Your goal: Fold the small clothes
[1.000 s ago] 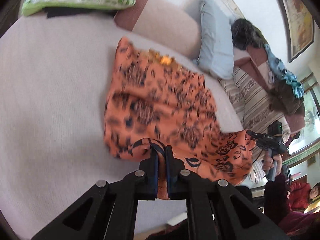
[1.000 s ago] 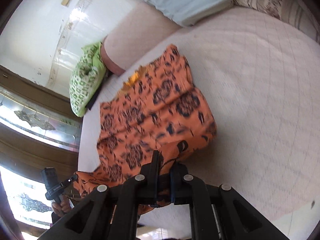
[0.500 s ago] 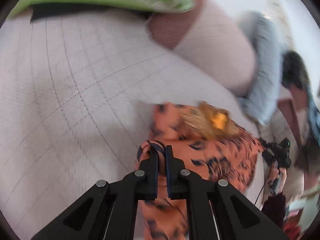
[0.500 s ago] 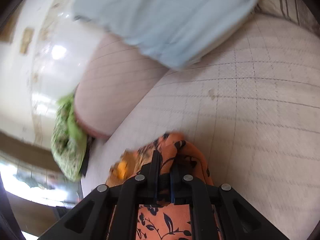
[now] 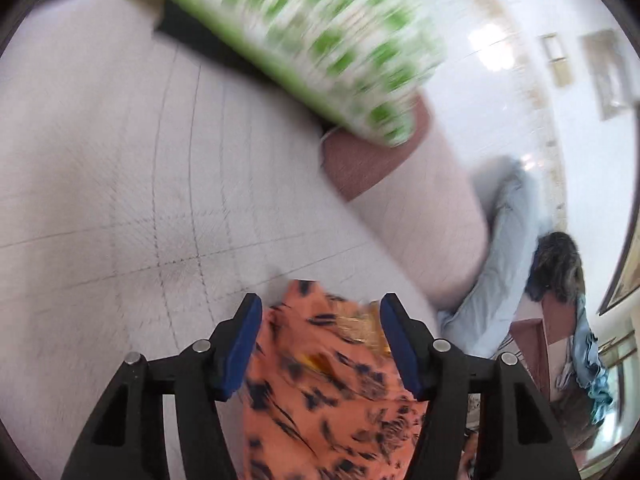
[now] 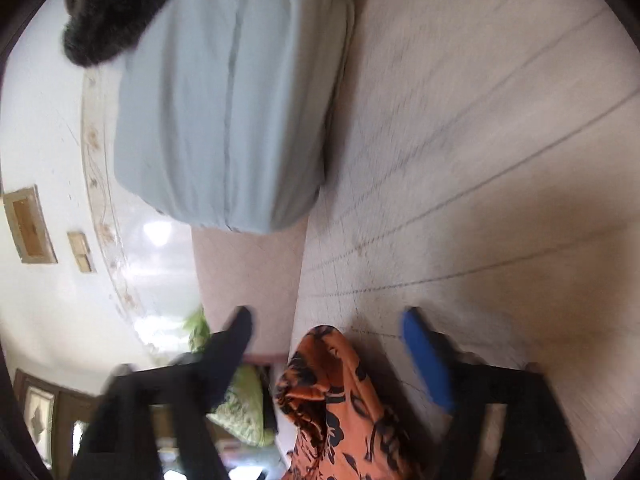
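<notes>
Two grippers, both with jaws opening, fabric between them but not pinched. Largest thing: white quilted bed (image 5: 120,200), grid stitching, carries everything. Far side: pinkish bolster (image 5: 420,216), light blue pillow (image 6: 224,112), green-and-white patterned cushion (image 5: 312,40), dark furry item (image 6: 108,16) at the pillow's far end.

Task item: orange garment (image 5: 320,392) with dark floral print, lying on the bed at the near edge of both views, its far edge close to the bolster. Left gripper (image 5: 320,344): jaws apart, blue pads each side of the garment, not pressing on it. Right gripper (image 6: 326,360): jaws apart, a bunched orange fold standing up between them, clear of both pads.

Risks, as judgement: the bunched fold at the right side could slump or spring back once let go, leaving a crooked fold. Pulling either gripper back low could snag cloth on a pad and drag the layer open. The garment sits close to the bolster, so the edge could ride up against it.

Hard to tell: both views motion-blurred; most of the garment cut off at the bottom; fold alignment not visible; yellowish patch near the left jaws unclear.
</notes>
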A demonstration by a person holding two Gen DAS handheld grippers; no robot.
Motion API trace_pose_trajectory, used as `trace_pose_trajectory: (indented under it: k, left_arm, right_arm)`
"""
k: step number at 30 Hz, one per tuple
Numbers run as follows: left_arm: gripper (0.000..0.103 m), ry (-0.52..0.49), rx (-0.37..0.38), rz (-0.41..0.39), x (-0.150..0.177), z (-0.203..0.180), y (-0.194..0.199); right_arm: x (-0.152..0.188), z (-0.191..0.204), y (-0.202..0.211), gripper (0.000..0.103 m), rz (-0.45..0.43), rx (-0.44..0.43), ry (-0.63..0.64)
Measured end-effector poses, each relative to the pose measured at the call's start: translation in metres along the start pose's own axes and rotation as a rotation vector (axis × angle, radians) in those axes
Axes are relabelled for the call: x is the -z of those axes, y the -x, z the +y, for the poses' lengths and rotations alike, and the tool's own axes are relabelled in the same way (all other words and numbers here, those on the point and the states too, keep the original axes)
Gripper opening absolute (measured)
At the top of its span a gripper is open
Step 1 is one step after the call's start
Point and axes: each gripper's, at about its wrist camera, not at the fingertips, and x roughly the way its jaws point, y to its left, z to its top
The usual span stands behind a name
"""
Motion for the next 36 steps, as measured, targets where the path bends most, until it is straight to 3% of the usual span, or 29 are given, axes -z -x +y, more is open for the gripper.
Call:
trace_pose_trajectory:
  k: [2, 4, 8, 9, 10, 13, 18, 21, 23, 27, 30, 34, 36]
  left_arm:
    - [0.074, -0.043, -0.073, -0.048, 0.023, -0.018, 0.025]
    - [0.076, -0.052, -0.164, -0.084, 0.052, -0.031, 0.040]
    - [0.076, -0.072, -0.281, -0.073, 0.108, -0.038, 0.038]
    - [0.076, -0.077, -0.295, -0.054, 0.117, -0.035, 0.032]
    - [0.076, -0.082, -0.311, -0.023, 0.123, -0.032, 0.024]
    - [0.076, -0.061, -0.429, 0.078, 0.128, -0.016, 0.004]
    - [0.076, -0.022, -0.422, 0.131, 0.111, 0.002, -0.004]
    - [0.076, 0.003, -0.411, 0.144, 0.098, 0.009, -0.010]
    - [0.076, 0.024, -0.403, 0.142, 0.093, 0.011, -0.012]
    - [0.076, 0.036, -0.388, 0.097, 0.079, 0.014, 0.003]
    - [0.076, 0.019, -0.399, 0.103, 0.076, 0.015, 0.003]
    - [0.076, 0.020, -0.394, 0.150, 0.081, 0.014, -0.001]
    - [0.076, -0.016, -0.405, 0.165, 0.089, 0.010, -0.004]
  right_arm:
    - [0.014, 0.036, 0.001, 0.083, 0.070, 0.069, 0.168]
    - [0.051, 0.077, -0.009, 0.083, 0.156, 0.160, 0.365]
    - [0.159, 0.134, -0.053, 0.075, 0.339, 0.243, 0.693]
    - [0.192, 0.141, -0.071, 0.067, 0.398, 0.257, 0.746]
    - [0.215, 0.143, -0.086, 0.059, 0.445, 0.274, 0.772]
    - [0.279, 0.146, -0.131, 0.050, 0.545, 0.335, 0.891]
    - [0.332, 0.138, -0.193, 0.047, 0.645, 0.355, 0.942]
    - [0.336, 0.148, -0.235, 0.048, 0.593, 0.430, 0.986]
    - [0.324, 0.168, -0.256, 0.047, 0.491, 0.441, 0.987]
    - [0.272, 0.199, -0.262, 0.047, 0.260, 0.416, 0.802]
    - [0.266, 0.212, -0.242, 0.047, 0.256, 0.356, 0.799]
    - [0.289, 0.209, -0.205, 0.047, 0.294, 0.392, 0.966]
    - [0.290, 0.198, -0.172, 0.047, 0.271, 0.418, 1.022]
